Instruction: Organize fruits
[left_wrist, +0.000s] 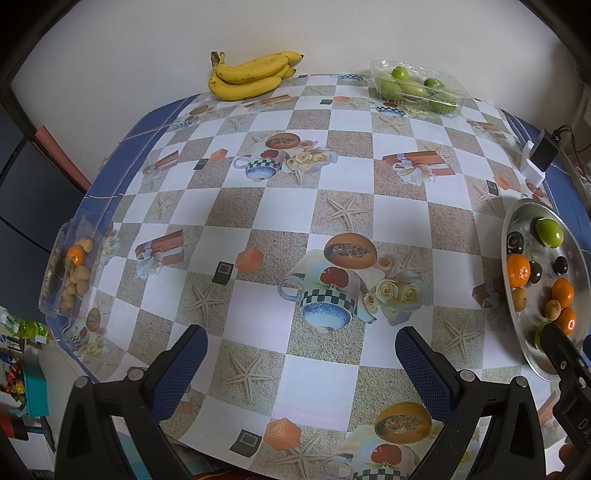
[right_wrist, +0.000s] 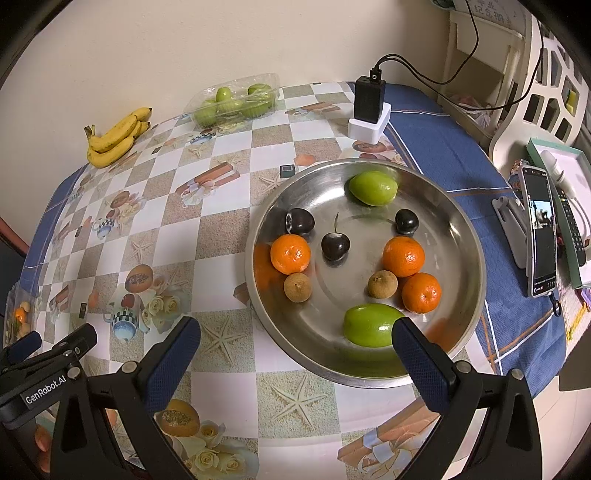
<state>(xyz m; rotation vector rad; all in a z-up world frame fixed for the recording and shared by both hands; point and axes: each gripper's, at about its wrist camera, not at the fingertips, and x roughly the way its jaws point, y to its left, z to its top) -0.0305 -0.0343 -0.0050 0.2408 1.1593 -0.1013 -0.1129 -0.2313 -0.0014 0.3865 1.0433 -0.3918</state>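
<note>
Both the left gripper (left_wrist: 301, 354) and the right gripper (right_wrist: 295, 345) hang wide open and empty near the steel plate (right_wrist: 461, 236), which already holds mixed fruit, while bananas (right_wrist: 116, 138) remain well beyond it, so sorting looks unfinished; one gripper reads "GenRobot.AI".

Both views are evenly lit by soft, diffuse light, with no hard shadows. The steel plate (right_wrist: 436, 206) shows dull glare and mirrors the fruit lying in it. Fisheye distortion bows the tablecloth (left_wrist: 258, 206) checks strongly; the corners vignette to black. Focus is sharp throughout.
</note>
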